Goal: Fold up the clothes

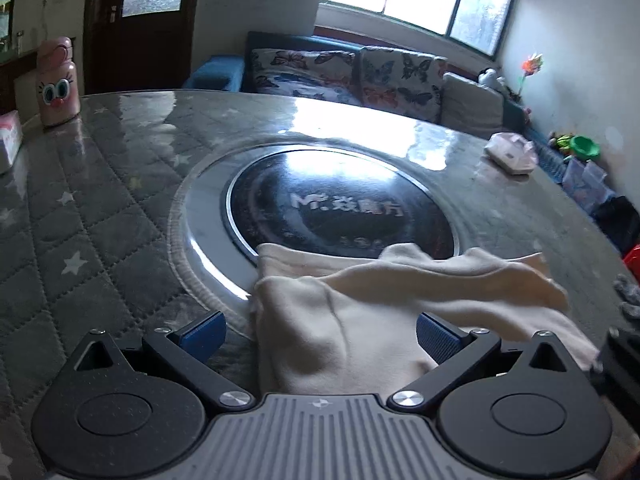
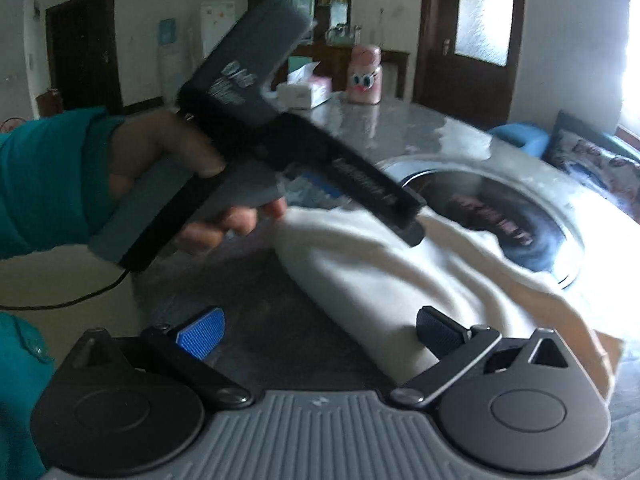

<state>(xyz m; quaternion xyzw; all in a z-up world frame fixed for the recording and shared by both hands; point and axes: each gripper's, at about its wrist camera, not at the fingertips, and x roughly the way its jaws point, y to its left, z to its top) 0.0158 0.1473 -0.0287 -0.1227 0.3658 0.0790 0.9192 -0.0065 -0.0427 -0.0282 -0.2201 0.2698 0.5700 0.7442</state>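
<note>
A cream garment (image 1: 340,312) lies bunched on the table, its far edge over the rim of a round black hotplate (image 1: 340,200). My left gripper (image 1: 320,336) is open just above the garment's near left part. Its left blue pad hangs over bare table and its right pad over cloth. In the right wrist view the garment (image 2: 380,272) runs from the middle to the lower right. My right gripper (image 2: 320,334) is open, with its right pad over the garment's near edge and nothing between the fingers. A hand (image 2: 160,152) in a teal sleeve holds the left gripper's grey handle above the cloth.
The table (image 1: 100,220) has a grey quilted star cover under glossy plastic. A pink cartoon bottle (image 1: 56,80) and a tissue box (image 2: 304,90) stand at its far side. A small pale bundle (image 1: 510,152) lies at the far right edge. A butterfly-print sofa (image 1: 340,72) stands behind.
</note>
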